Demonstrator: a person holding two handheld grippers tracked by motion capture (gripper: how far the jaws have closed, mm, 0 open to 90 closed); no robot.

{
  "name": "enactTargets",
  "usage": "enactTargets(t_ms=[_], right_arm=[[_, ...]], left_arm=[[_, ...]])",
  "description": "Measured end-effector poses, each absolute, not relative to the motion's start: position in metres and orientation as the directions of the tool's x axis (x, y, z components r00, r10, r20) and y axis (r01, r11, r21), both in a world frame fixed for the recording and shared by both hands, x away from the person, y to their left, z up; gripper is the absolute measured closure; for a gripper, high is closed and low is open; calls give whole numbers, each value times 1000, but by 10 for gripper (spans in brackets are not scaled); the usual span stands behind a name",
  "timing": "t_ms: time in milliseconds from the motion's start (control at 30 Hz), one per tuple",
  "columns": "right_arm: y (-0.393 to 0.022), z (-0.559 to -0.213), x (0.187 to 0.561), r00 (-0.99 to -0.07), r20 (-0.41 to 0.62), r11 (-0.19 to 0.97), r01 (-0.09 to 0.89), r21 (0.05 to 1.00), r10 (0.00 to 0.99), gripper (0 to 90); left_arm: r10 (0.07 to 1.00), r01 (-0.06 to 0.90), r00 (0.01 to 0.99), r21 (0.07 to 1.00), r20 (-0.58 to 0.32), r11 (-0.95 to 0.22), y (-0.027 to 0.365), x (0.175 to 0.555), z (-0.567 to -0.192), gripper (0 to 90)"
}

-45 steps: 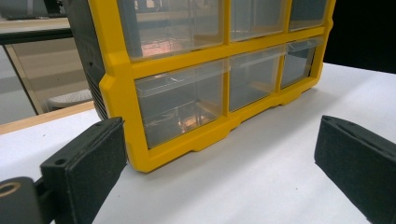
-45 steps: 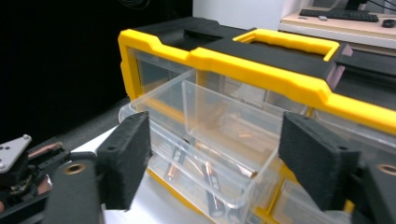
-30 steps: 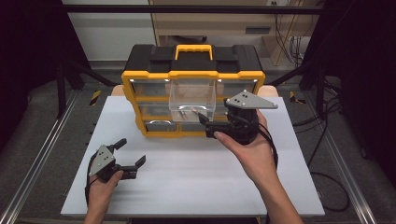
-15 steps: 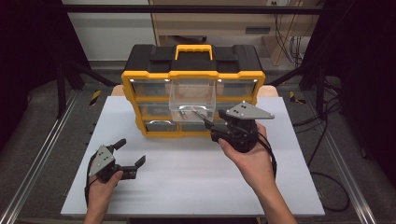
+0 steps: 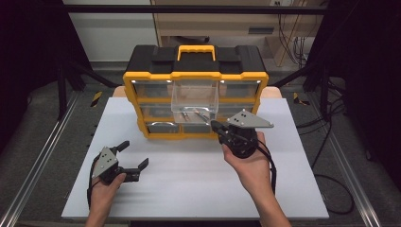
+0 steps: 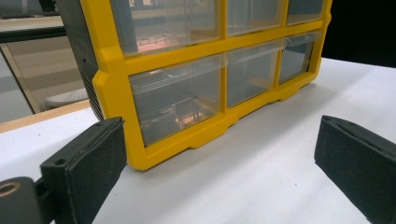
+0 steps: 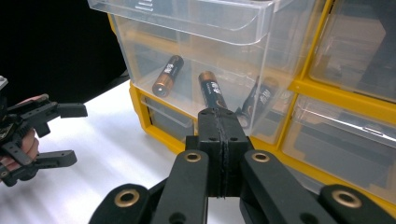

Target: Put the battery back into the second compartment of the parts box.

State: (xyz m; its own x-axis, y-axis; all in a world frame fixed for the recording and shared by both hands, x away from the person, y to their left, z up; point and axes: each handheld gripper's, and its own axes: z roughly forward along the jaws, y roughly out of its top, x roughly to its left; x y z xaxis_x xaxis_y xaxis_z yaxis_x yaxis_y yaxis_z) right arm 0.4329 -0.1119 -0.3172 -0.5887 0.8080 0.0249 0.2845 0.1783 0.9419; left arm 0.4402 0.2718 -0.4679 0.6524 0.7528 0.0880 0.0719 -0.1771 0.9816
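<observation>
Hovering just in front of the pulled-out clear drawer (image 5: 194,97), right tongs (image 7: 219,122) sat clenched on nothing, having just been closing, pads pressed flat together. Inside that drawer (middle column of the yellow organizer (image 5: 132,101)) lay three batteries (image 7: 166,75), loose on its floor, apart from the tongs. Well off at the near left of the white table (image 5: 189,184), left tongs (image 5: 133,154) rested released, jaws spread wide.

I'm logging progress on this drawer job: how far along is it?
Done: the clear drawer is pulled out and three batteries lie inside. In hand: the right claw, jaws just closed on nothing, sits before the drawer front. The left claw rests open. Left: probably pushing the drawer shut.
</observation>
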Motion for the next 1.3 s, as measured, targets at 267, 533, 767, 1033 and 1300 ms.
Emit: enactTargets(t_ms=[267,533,767,1033,1300], right_arm=[[-104,-319,434,-587,34,161,277,947,809,900],[-97,-320,434,-586,46,141,270,953,809,900],[-92,-320,436,-584,52,129,264,956,810,900],[-87,-319,440,-585,39,141,259,956,810,900],[-83,-317,442,-585,16,159,246,956,811,900]], left_arm=[[747,71,659,982,86,-176,270,440,-468,20],[741,69,665,981,90,-181,267,440,-468,20],[742,70,664,981,88,-178,267,440,-468,20],[742,69,665,983,82,-170,268,440,-467,20],[747,69,660,983,85,-173,270,442,-467,20]])
